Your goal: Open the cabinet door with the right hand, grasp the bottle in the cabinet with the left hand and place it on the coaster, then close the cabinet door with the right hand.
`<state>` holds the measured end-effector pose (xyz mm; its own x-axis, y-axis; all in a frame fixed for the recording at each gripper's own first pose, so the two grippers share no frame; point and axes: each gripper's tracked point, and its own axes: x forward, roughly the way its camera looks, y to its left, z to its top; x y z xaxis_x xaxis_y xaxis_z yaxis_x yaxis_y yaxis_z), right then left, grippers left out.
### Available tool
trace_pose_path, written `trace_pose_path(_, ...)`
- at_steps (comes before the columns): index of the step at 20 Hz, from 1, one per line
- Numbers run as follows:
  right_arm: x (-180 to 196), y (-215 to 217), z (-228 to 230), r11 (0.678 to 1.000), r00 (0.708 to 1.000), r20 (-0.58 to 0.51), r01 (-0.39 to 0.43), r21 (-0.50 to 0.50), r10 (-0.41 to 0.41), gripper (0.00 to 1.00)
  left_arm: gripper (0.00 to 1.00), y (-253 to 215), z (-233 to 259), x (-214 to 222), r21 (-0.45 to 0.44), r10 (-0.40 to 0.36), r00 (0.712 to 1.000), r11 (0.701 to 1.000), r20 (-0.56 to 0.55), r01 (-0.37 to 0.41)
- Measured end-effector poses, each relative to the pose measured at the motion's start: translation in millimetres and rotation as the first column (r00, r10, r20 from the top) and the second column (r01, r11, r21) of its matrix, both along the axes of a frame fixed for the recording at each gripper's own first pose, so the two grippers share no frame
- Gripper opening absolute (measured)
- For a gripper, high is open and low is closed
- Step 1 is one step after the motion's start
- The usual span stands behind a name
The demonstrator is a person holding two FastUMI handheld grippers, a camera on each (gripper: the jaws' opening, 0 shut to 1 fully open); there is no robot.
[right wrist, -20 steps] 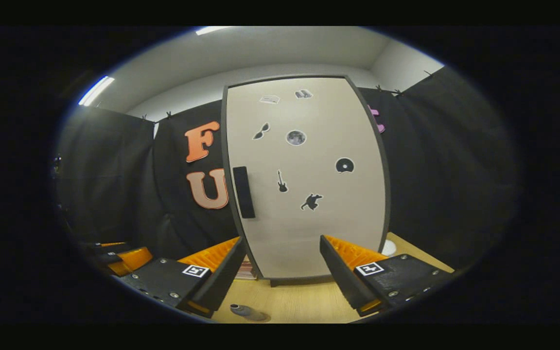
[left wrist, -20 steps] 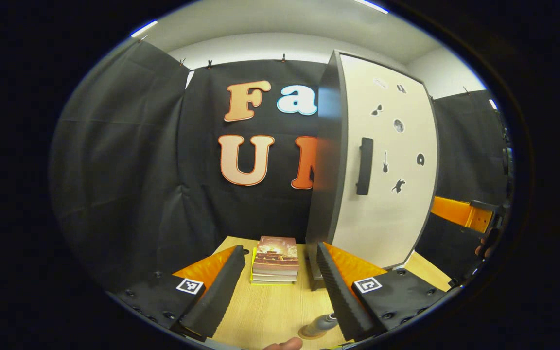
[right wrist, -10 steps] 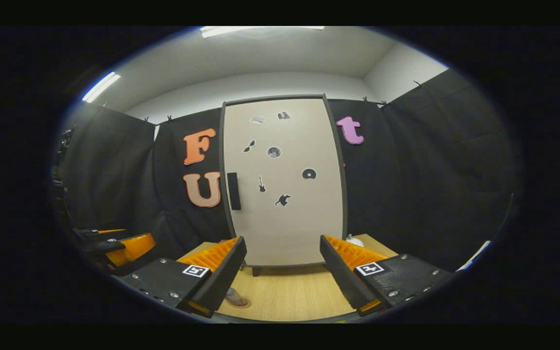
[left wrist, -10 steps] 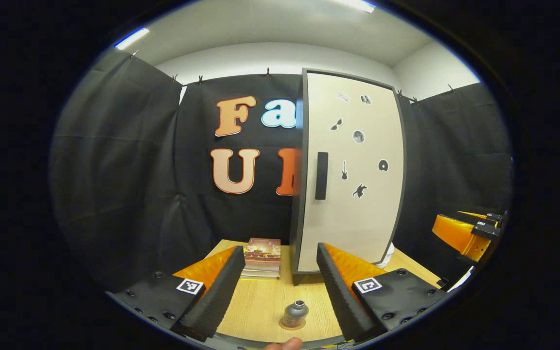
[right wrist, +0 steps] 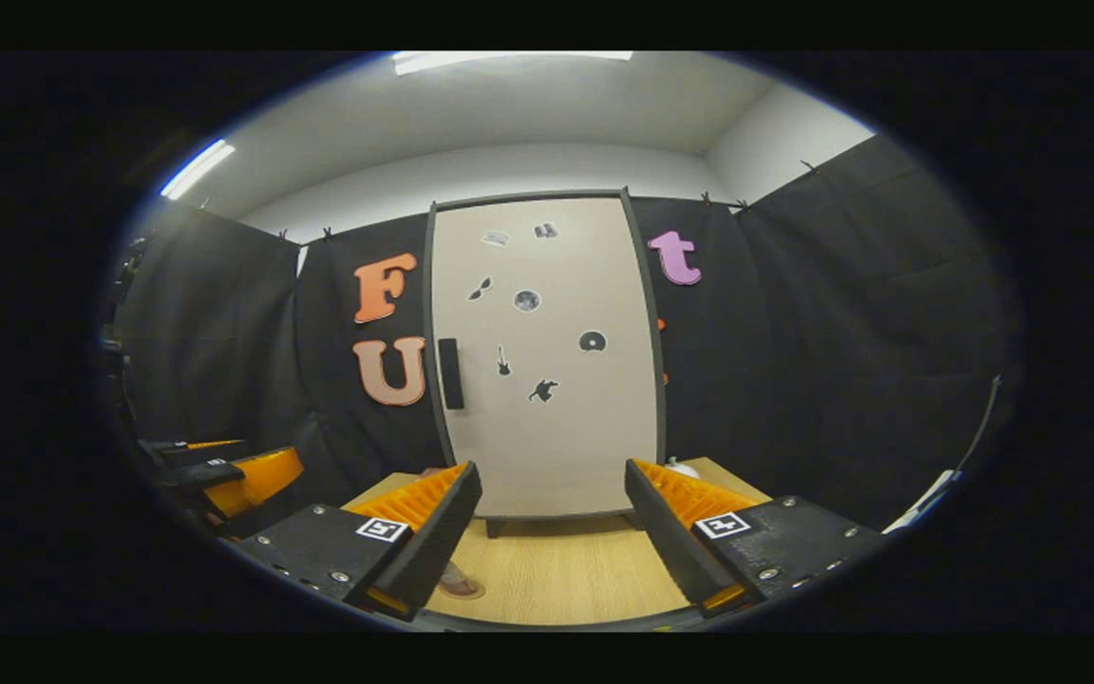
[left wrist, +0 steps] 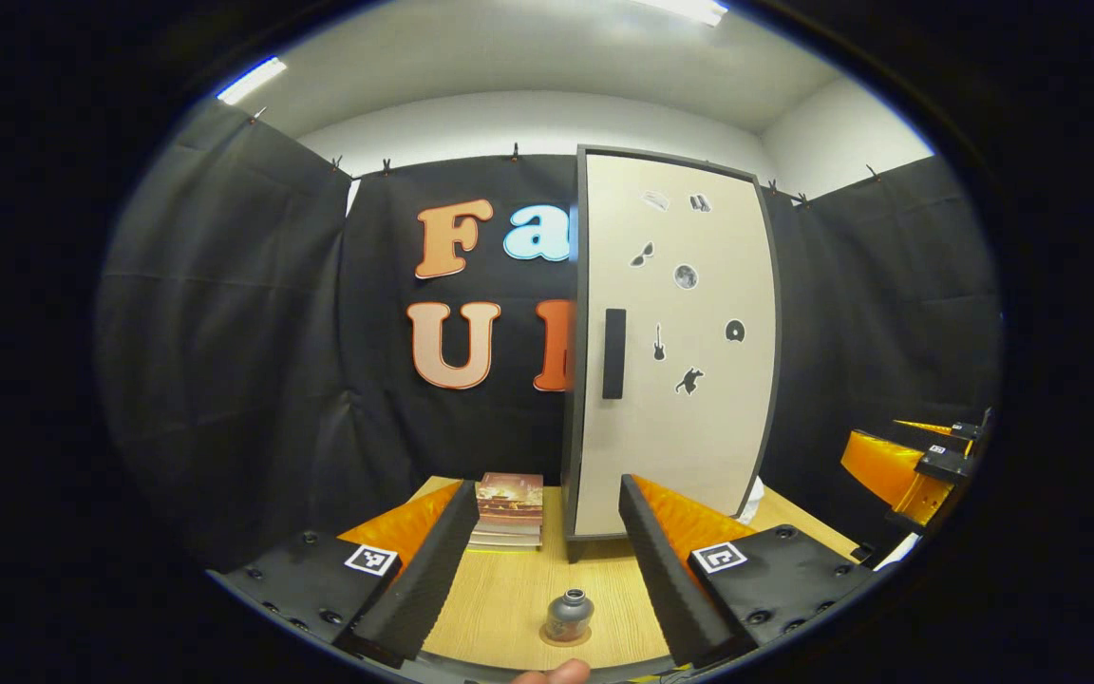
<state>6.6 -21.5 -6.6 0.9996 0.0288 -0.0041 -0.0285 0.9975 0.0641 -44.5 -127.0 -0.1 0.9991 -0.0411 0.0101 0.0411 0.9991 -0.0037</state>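
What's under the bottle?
A round coaster on the table; the bottle stands upright on it. The coaster's middle is covered by the bottle.

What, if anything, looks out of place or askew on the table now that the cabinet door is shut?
Nothing stands out. The bottle stands upright on the coaster, the cabinet door sits flush and closed, and the stack of books lies tidy beside the cabinet. Both the left gripper and the right gripper are open and hold nothing.
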Motion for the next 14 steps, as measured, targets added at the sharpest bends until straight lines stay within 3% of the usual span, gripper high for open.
trace_pose_path(14,-1.2,20.5,-3.9,0.998,0.999,-0.029,-0.031,0.050,0.032,0.94,0.97,10.0,-2.4,4.5,0.021,-0.002,1.000,1.000,-0.017,0.002)
